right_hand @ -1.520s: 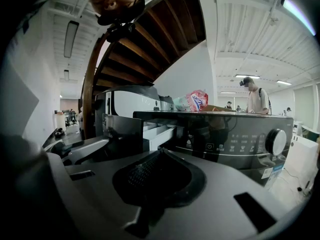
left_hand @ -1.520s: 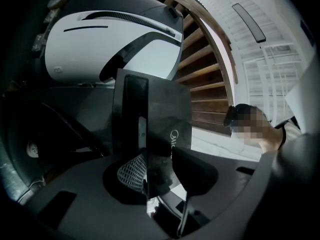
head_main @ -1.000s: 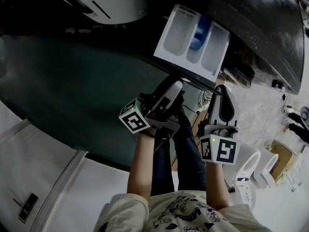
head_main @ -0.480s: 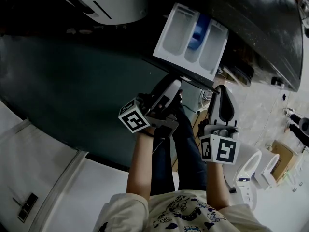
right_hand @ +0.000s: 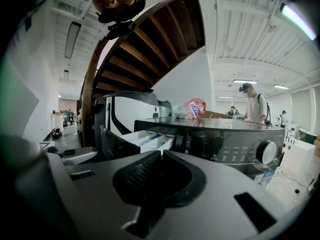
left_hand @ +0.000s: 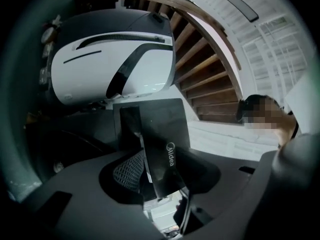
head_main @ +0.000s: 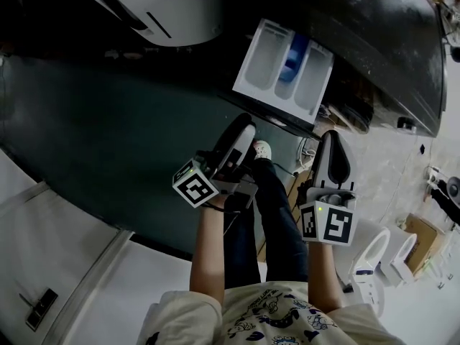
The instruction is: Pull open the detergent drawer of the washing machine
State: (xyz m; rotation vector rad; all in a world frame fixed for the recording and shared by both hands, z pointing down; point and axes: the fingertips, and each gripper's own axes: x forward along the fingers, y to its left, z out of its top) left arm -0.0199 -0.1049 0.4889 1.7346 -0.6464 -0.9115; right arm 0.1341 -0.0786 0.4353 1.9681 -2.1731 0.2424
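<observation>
Your left gripper (left_hand: pixel 165 174) has just opened its jaws, loose around the detergent drawer (left_hand: pixel 150 124) front. Only the head view shows the compartments (head_main: pixel 267 54). Your right gripper (right_hand: pixel 161 156) has its jaws together.

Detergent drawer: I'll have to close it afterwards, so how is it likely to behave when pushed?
The detergent drawer looks like rigid moulded plastic, so probably stiff and light. Pulled out of the washing machine, it should slide straight back rather than tip. Its glossy dark front panel may be slippery.
</observation>
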